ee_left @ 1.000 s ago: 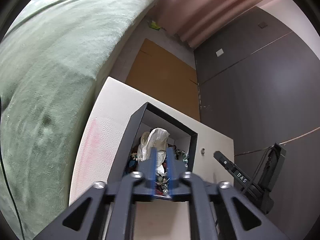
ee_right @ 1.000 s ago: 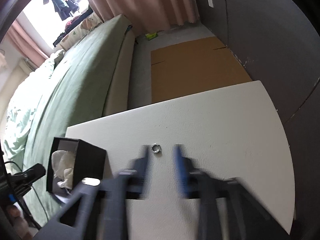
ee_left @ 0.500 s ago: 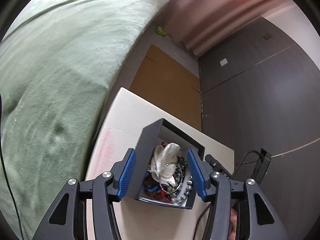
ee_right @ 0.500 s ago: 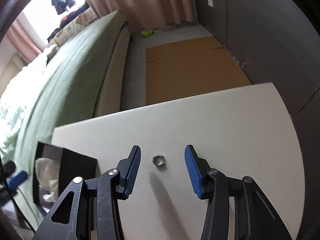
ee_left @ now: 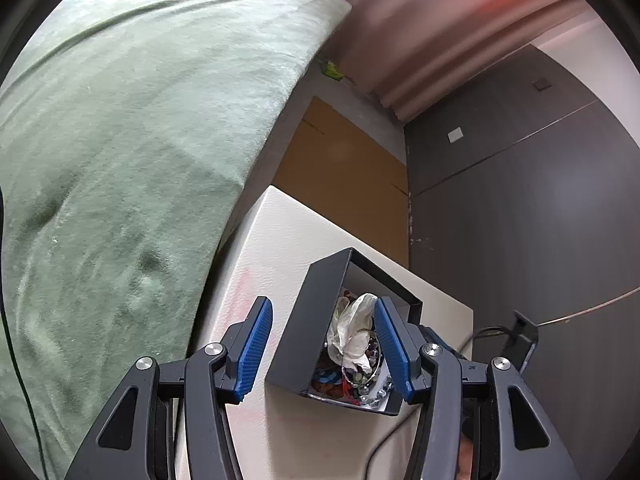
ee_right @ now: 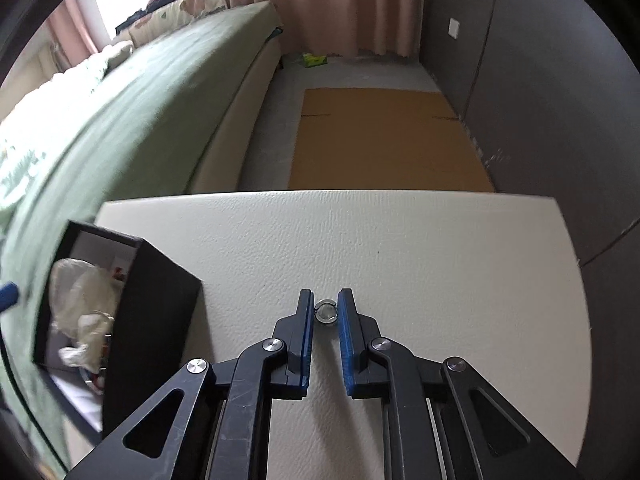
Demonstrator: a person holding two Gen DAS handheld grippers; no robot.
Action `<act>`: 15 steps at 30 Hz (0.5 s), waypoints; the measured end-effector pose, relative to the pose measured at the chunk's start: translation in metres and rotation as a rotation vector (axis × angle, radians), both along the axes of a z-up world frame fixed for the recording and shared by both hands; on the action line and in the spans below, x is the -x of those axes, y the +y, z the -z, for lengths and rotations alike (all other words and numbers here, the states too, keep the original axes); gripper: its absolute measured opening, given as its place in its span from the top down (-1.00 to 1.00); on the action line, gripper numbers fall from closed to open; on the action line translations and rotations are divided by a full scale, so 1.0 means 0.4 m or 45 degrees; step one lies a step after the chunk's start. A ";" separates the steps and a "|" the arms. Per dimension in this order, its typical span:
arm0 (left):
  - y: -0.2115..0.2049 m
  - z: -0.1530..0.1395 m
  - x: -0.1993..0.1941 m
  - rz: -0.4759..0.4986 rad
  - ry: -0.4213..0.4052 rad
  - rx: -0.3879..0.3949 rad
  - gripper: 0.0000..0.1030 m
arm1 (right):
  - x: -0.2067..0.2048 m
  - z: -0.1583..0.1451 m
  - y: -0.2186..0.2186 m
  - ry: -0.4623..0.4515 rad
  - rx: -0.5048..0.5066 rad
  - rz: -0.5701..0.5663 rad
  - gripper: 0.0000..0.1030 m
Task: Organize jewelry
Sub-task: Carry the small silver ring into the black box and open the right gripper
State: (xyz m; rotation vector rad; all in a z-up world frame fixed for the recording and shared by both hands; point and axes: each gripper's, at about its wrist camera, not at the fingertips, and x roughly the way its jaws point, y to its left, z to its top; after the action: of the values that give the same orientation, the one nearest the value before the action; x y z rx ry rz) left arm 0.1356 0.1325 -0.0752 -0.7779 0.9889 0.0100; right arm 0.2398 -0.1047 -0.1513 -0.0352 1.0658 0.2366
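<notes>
A black jewelry box (ee_left: 316, 320) stands on the white table (ee_left: 288, 236), holding a crumpled white tissue (ee_left: 354, 332) and several beaded pieces (ee_left: 360, 380). My left gripper (ee_left: 324, 346) is open, its jaws straddling the box's left wall, one finger outside and one inside. In the right wrist view the same box (ee_right: 152, 320) stands at the left. A small silver ring (ee_right: 326, 312) lies on the table (ee_right: 440, 264). My right gripper (ee_right: 326, 304) is closed in around the ring, both pads touching its sides.
A green bed (ee_right: 120, 120) runs along the table's left side. A brown cardboard sheet (ee_right: 384, 136) lies on the floor beyond the table's far edge. A dark wall (ee_right: 540, 100) stands on the right. A black cable (ee_left: 496, 332) hangs by the table's right edge.
My left gripper opened and now straddles the box's left wall. My right gripper moved forward over the ring and closed its jaws onto it.
</notes>
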 end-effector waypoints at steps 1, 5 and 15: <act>0.000 -0.002 0.004 -0.002 -0.001 0.001 -0.05 | 0.002 -0.005 -0.010 0.003 -0.037 0.004 0.74; -0.010 -0.009 0.012 0.008 -0.009 -0.008 -0.05 | 0.023 -0.050 -0.039 -0.003 -0.198 0.010 0.74; -0.025 -0.028 0.031 0.037 -0.033 -0.028 -0.14 | 0.115 -0.189 0.004 -0.116 -0.466 -0.147 0.74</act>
State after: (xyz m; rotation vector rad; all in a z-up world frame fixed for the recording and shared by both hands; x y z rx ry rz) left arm 0.1232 0.1225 -0.0641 -0.7419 0.9737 -0.0148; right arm 0.1939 -0.1032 -0.0759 0.2202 0.9175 0.5268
